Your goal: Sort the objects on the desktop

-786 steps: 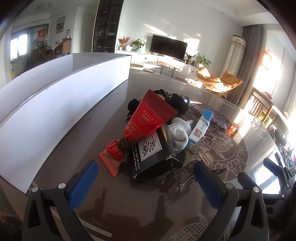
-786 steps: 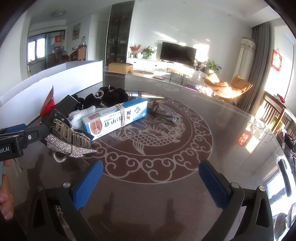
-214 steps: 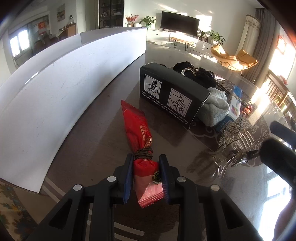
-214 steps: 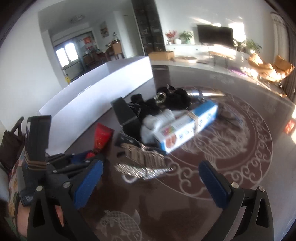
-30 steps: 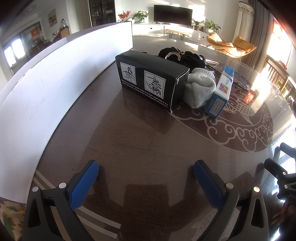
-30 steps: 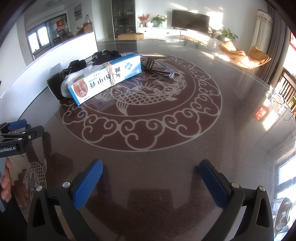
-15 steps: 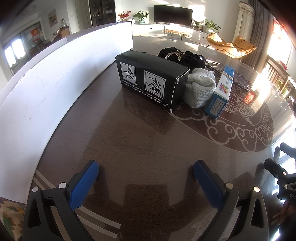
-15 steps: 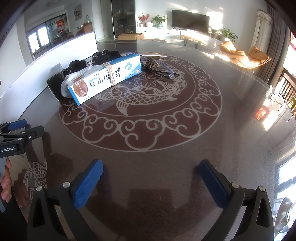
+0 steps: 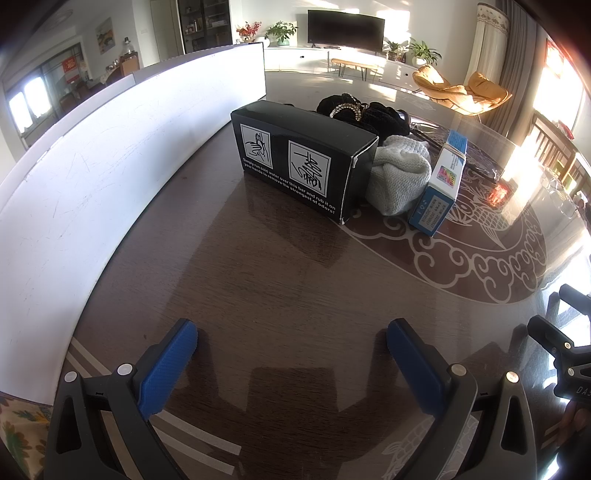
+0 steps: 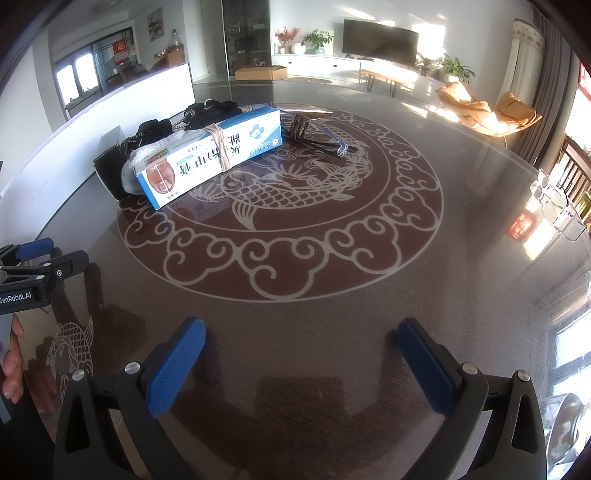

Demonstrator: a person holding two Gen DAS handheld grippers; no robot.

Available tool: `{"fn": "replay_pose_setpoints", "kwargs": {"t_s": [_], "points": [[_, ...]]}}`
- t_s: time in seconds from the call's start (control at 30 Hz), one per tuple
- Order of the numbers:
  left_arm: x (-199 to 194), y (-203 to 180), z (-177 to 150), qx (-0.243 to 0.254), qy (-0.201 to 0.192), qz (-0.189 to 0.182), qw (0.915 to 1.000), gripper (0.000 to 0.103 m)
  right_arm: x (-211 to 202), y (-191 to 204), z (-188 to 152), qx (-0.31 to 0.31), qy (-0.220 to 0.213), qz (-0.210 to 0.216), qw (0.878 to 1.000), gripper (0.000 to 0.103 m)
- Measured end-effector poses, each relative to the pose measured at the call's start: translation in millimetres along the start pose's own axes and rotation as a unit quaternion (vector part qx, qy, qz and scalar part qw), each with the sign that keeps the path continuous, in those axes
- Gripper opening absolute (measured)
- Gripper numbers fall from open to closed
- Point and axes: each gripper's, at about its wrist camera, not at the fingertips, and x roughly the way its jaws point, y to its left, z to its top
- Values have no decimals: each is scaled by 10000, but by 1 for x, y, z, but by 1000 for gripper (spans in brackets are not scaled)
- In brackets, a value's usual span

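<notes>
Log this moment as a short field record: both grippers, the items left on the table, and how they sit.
left gripper: open, empty, above the table
right gripper: open, empty
black box: on its long side, beside the white board
grey knit item: wedged between black box and blue carton
blue carton: lying flat, rubber band around its middle
glasses: behind the carton
black fabric pile: behind the box

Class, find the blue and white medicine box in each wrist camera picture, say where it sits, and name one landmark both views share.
Left wrist view: the blue and white medicine box is right of centre, end toward the camera, beside the grey knitted item.
Right wrist view: the box is upper left, long printed side showing.
Shared landmark: the television on the far wall.
</notes>
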Motion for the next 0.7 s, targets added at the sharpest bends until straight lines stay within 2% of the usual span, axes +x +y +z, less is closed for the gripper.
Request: {"fn": "replay_pose_setpoints", "kwargs": {"t_s": [0.23, 0.3, 0.37, 0.4, 0.53, 0.6, 0.7], "points": [[1, 0, 1, -12, -11, -10, 10000, 103, 1, 1, 1, -20, 21, -3, 10000, 103], [2, 2, 3, -25, -24, -1, 10000, 103, 7, 2, 11, -21, 200, 15, 9998, 103], [2, 3, 5, -36, -35, 7, 10000, 103, 16, 5, 34, 72, 401, 296, 9987, 103], [3, 4, 6, -37, -36, 6, 10000, 103, 16, 7, 49, 208, 342, 483, 9980, 102], [3, 5, 7, -38, -42, 8, 10000, 103, 8, 22, 118, 568, -234, 947, 9936, 103], [4, 5, 7, -36, -41, 7, 10000, 103, 20, 35, 149, 639, -203, 1012, 9926, 103], [4, 5, 8, -23, -43, 3, 10000, 103, 51, 53, 175, 677, 125, 721, 9950, 103]]}}
